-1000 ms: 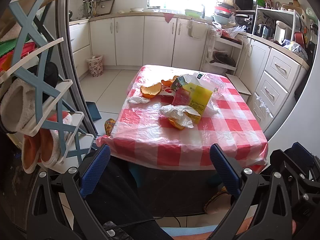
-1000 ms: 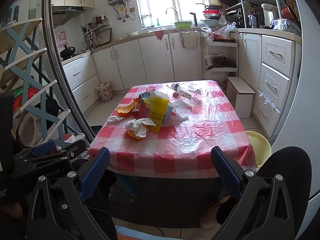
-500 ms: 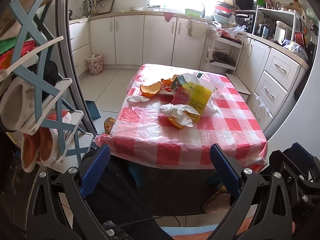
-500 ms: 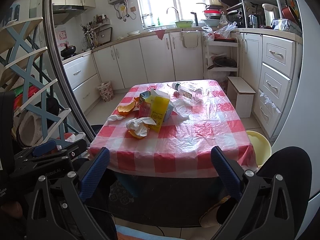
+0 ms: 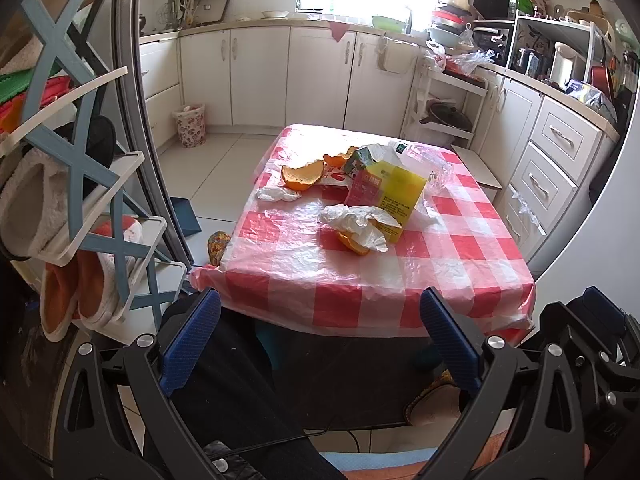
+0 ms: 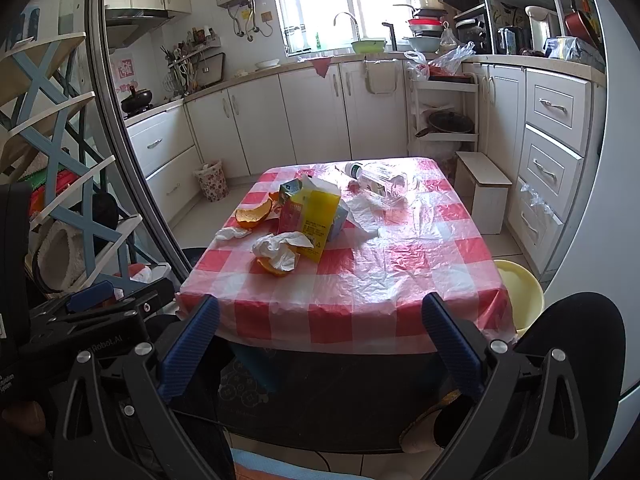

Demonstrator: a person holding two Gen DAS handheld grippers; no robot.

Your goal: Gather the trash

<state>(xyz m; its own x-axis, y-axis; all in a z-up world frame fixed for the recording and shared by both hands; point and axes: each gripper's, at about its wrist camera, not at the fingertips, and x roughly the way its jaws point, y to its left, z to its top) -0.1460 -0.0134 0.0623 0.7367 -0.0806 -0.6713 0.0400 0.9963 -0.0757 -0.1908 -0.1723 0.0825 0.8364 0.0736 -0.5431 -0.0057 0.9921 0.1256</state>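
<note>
Trash sits clustered left of centre on the red-checked table: one yellow-pink carton, torn open at top; one clear plastic bottle lying behind it; two crumpled white tissues, one over a peel; orange peel pieces. Left tool and right tool: both spread wide, holding nothing, short of the table edge.

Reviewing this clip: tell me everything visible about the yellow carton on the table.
The yellow carton is a paperboard drink box with a pink printed side, a yellow side with small print, and a torn-open, greenish top. It lies tilted on the checked tablecloth, left of centre. A crumpled white tissue over an orange peel rests against its near end; a larger peel piece lies to its left. No fingers touch it.
</note>
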